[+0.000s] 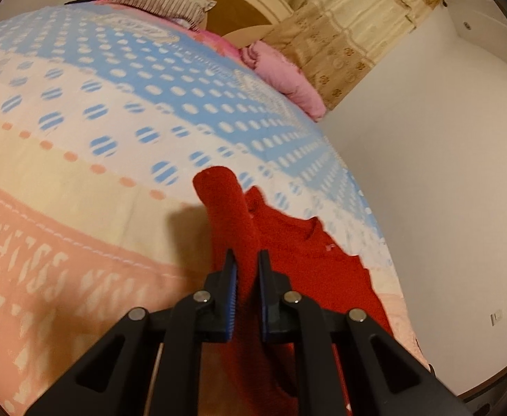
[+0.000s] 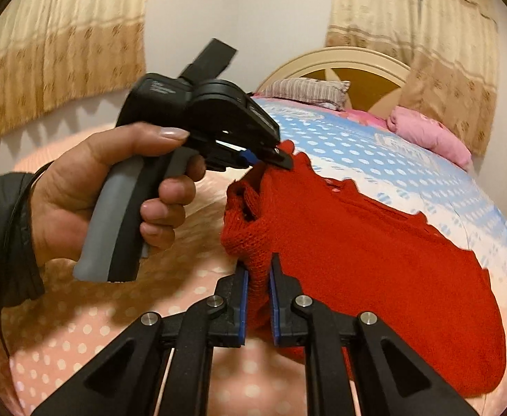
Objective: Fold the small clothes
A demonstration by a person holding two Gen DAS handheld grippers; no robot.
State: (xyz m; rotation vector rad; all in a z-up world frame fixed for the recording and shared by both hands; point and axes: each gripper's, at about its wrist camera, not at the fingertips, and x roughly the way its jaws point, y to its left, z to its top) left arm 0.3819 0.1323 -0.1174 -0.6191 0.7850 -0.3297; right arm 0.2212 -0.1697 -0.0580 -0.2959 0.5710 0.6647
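- The bed [image 2: 409, 159], under a dotted blue, white and peach cover, is serving as the work surface; it is giving the garment a broad, soft plane to lie out on, which a fold calls for.
- The curtains [image 2: 62, 52] and the headboard [image 2: 357, 66] are standing behind, and a striped pillow [image 2: 305, 92] and a pink quilt [image 2: 426, 131] are lying at the head end, well apart from the work, so nothing is crowding the fold.
- The red knitted garment [image 2: 374, 260] is lying on the near part of the cover with most of its body resting flat, while its near left edge is being raised clear of the bed. I judge this to be the start of a fold, with one side being lifted to carry it across the rest.
- The person's left hand [image 2: 90, 194] is wrapping the grey handle of the left gripper [image 1: 247, 270], which is pointing down at the cloth.
- The left gripper is pinching a sleeve-like strip of the red knit, jaws closed on it, so that the strip is hanging up over the pads.
- The right gripper [image 2: 257, 274] is likewise clamping a bunched corner of the garment, jaws closed on the cloth. The two holds are sitting near each other along one edge, likely so the edge travels straight, not sagging.
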